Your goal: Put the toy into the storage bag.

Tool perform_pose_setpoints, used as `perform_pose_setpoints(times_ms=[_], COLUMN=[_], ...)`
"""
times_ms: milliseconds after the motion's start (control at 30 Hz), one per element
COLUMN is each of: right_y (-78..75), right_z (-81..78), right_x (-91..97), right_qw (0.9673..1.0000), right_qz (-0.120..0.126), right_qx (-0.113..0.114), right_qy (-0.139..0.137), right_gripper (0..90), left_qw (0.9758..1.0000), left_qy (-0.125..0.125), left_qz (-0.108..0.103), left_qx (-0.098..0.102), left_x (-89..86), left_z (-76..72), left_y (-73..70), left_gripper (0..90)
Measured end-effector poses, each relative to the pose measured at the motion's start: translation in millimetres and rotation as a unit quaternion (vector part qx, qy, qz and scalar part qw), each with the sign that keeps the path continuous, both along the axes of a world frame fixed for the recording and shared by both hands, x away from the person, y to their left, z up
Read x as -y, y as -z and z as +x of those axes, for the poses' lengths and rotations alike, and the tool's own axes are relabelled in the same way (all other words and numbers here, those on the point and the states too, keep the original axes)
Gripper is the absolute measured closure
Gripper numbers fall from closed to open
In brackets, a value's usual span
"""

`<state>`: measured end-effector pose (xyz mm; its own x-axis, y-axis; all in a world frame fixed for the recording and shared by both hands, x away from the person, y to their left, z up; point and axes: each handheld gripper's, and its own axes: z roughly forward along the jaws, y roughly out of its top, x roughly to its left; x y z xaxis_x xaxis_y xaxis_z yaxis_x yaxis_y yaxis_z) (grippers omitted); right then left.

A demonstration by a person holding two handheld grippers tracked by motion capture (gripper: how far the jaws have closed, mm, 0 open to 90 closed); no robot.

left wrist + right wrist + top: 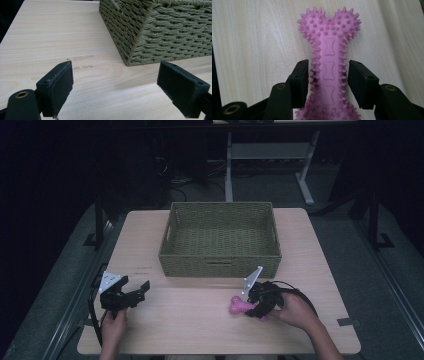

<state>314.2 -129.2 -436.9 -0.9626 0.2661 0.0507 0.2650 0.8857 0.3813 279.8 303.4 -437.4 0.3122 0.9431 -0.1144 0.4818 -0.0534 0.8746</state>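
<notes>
A pink spiky bone-shaped toy lies flat on the wooden table, in front of the basket's right half. My right gripper reaches it from the right. In the right gripper view the toy runs straight up between the two black pads, which meet the spikes on both sides of its shaft, so my right gripper is shut on it. My left gripper rests near the table's front left, held by a hand. In its own view the left gripper stands wide open with bare wood between the pads.
A green woven basket stands at the middle of the table's far half, and its inside looks empty. Its near corner rises just ahead of the left gripper. The table's edges drop to a dark floor. Table legs stand behind.
</notes>
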Motion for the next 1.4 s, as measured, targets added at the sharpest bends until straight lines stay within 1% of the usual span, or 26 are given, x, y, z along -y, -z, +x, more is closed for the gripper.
perform_pose_setpoints(times_ms=[100,167,333,433,467,500,533,600,767,867,1000,1100,1167,1300,1333,1400], right_y=[1.4,2.1,4.0,3.3,2.0,2.0,0.7,-0.9,-7.9,-11.4,-19.8,-26.6,-29.5,-33.9,-37.0,-37.9], right_z=[-0.3,-0.5,-0.3,-0.6,-0.7,-0.7,0.2,1.3,4.8,6.3,10.5,15.0,17.3,20.6,22.8,23.5], right_x=[-2.0,-3.0,-4.2,-4.7,-6.1,-6.1,-7.7,-8.4,-8.2,-8.4,-9.5,-11.8,-12.2,-12.6,-13.0,-13.0], right_qw=[1.0,0.9999,0.9998,0.9997,0.9995,0.9995,0.9993,0.9992,0.9995,0.9994,0.9993,0.9991,0.9988,0.9987,0.9985,0.9984], right_qz=[-0.005,-0.008,-0.015,-0.016,-0.024,-0.024,-0.029,-0.028,-0.01,-0.007,0.005,0.006,0.014,0.02,0.023,0.025], right_qx=[0.002,0.003,0.005,0.006,0.01,0.01,0.01,0.005,-0.003,-0.005,-0.008,-0.01,-0.013,-0.015,-0.017,-0.018], right_qy=[-0.003,-0.005,-0.012,-0.015,-0.019,-0.019,-0.023,-0.027,-0.03,-0.033,-0.037,-0.042,-0.044,-0.044,-0.046,-0.047], right_gripper=[51.1,51.8,56.5,57.3,57.8,57.8,58.0,58.1,58.1,58.2,58.2,58.2,58.2,58.1,58.1,58.2], left_qw=[1.0,1.0,1.0,1.0,1.0,1.0,1.0,1.0,1.0,1.0,0.9999,0.9999,0.9999,1.0,0.9999,0.9999], left_qy=[0.0,0.0,0.0,0.0,0.0,0.0,-0.001,-0.001,-0.001,-0.001,-0.002,-0.002,-0.002,0.0,-0.001,-0.001], left_qz=[-0.005,-0.004,-0.007,-0.007,-0.007,-0.007,-0.009,-0.009,-0.009,-0.009,-0.013,-0.012,-0.012,-0.009,-0.01,-0.011], left_qx=[-0.001,-0.001,-0.001,-0.001,-0.001,-0.001,-0.001,-0.002,-0.003,-0.002,-0.002,-0.001,-0.001,-0.002,-0.001,-0.002], left_x=[-0.2,-0.3,-1.2,-1.4,-1.7,-1.7,-1.7,-1.9,-2.3,-2.3,-1.8,-1.5,-1.4,-1.2,-0.4,0.1], left_z=[0.2,0.2,0.3,0.1,0.2,0.2,0.2,0.2,0.6,0.8,1.1,1.2,1.2,1.4,1.7,1.7], left_y=[0.2,0.1,0.1,0.0,0.0,0.0,0.0,0.0,0.3,0.3,0.6,0.4,0.3,0.4,0.7,0.7], left_gripper=[13.0,13.0,13.0,13.0,13.0,13.0,13.0,13.0,13.0,13.0,13.0,13.0,13.0,13.0,13.0,13.0])
